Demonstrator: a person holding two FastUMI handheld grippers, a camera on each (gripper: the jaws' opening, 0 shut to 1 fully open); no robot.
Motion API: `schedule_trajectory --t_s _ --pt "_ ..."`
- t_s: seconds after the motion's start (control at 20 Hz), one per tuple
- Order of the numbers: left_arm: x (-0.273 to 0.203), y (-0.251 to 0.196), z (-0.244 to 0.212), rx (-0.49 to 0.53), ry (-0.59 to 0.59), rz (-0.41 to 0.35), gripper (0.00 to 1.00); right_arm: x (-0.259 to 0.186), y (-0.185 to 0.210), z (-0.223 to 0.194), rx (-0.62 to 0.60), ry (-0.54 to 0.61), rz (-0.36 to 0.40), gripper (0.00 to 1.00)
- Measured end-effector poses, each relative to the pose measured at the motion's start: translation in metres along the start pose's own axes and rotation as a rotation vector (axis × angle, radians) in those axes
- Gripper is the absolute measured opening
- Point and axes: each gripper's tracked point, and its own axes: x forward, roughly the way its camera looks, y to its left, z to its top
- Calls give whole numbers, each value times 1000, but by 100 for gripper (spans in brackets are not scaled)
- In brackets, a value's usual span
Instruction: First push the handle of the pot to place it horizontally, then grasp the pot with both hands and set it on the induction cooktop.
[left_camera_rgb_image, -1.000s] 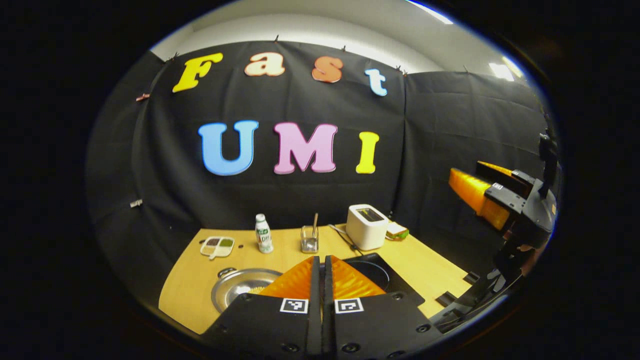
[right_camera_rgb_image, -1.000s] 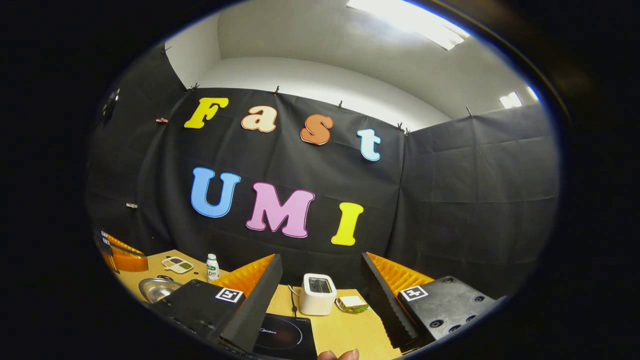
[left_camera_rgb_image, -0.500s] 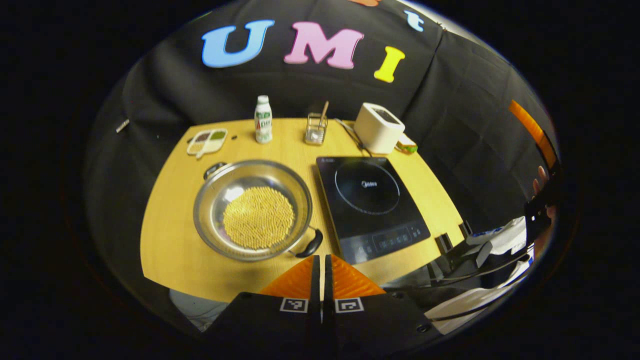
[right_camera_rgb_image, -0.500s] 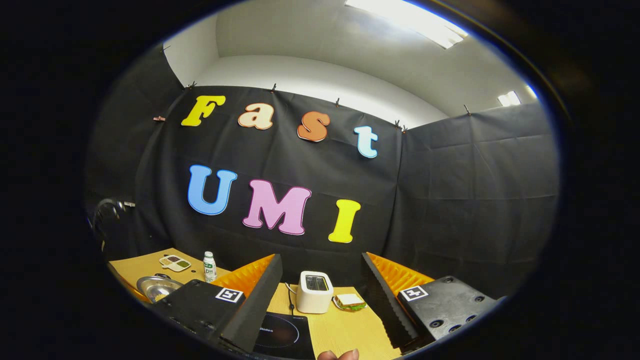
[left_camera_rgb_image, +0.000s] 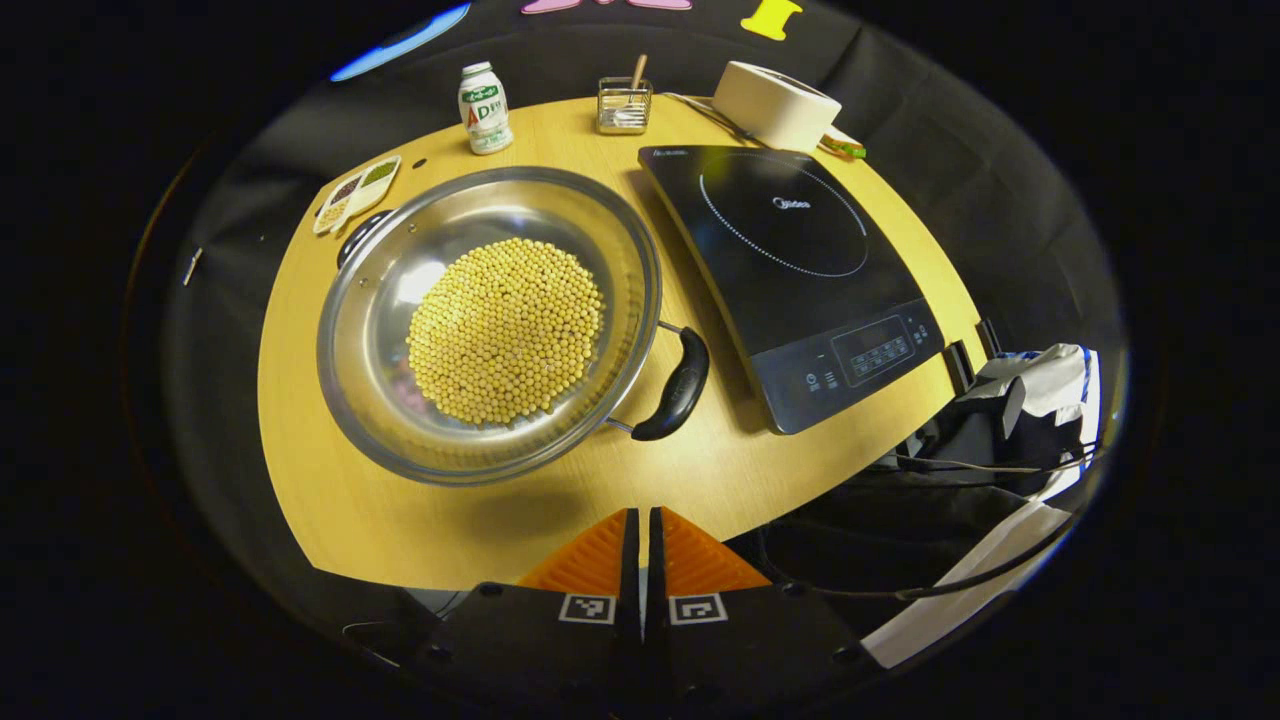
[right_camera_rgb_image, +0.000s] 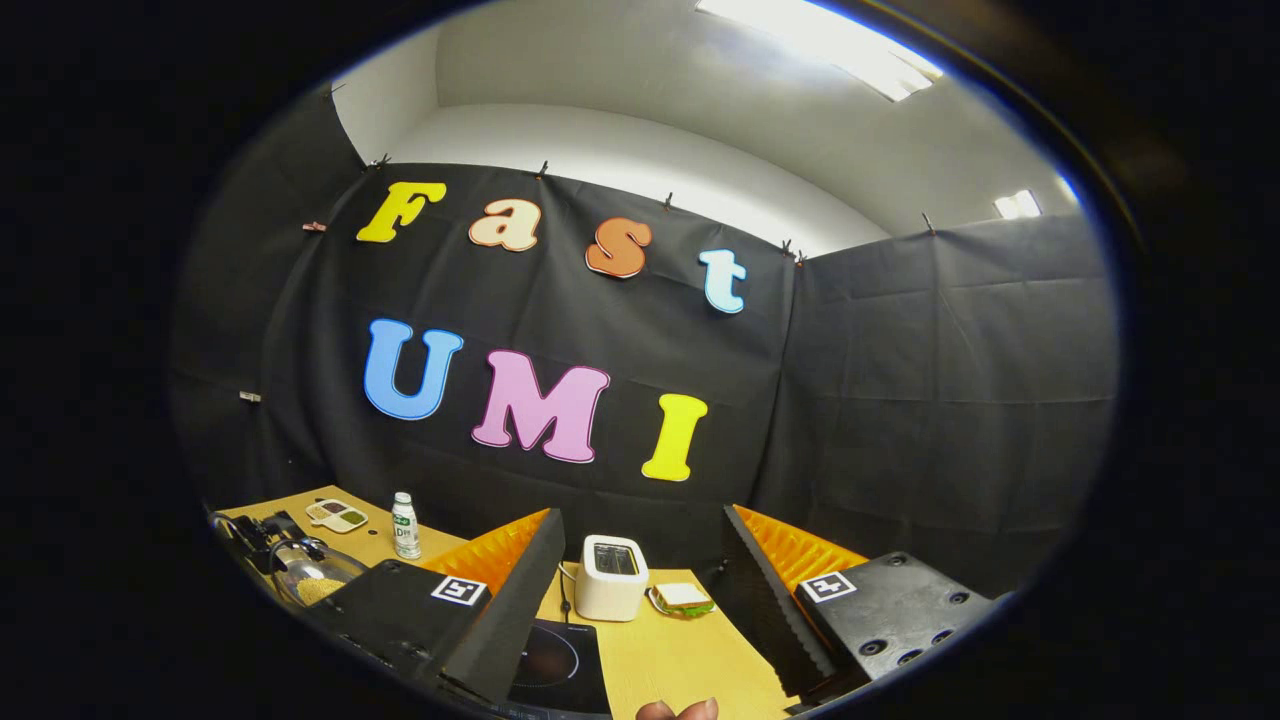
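- While the left gripper (left_camera_rgb_image: 641, 520) hangs above the table's (left_camera_rgb_image: 330, 520) near edge with jaws closed on nothing, step one, the handle push, looks not yet done.
- Pot (left_camera_rgb_image: 490, 322) of yellow beans sits on the table; its near black handle (left_camera_rgb_image: 675, 388) points diagonally toward the induction cooktop (left_camera_rgb_image: 790, 270) just beside.
- Next, probably: closed tips descend and nudge the handle sideways.
- Right gripper (right_camera_rgb_image: 640, 570) is raised, jaws wide open, aimed toward the toaster (right_camera_rgb_image: 610, 578).
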Motion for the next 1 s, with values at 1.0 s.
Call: schedule_trajectory --t_s 1.0 --pt "56 -12 74 29 -52 102 5 7 -42 -12 -75 16 -118 97"
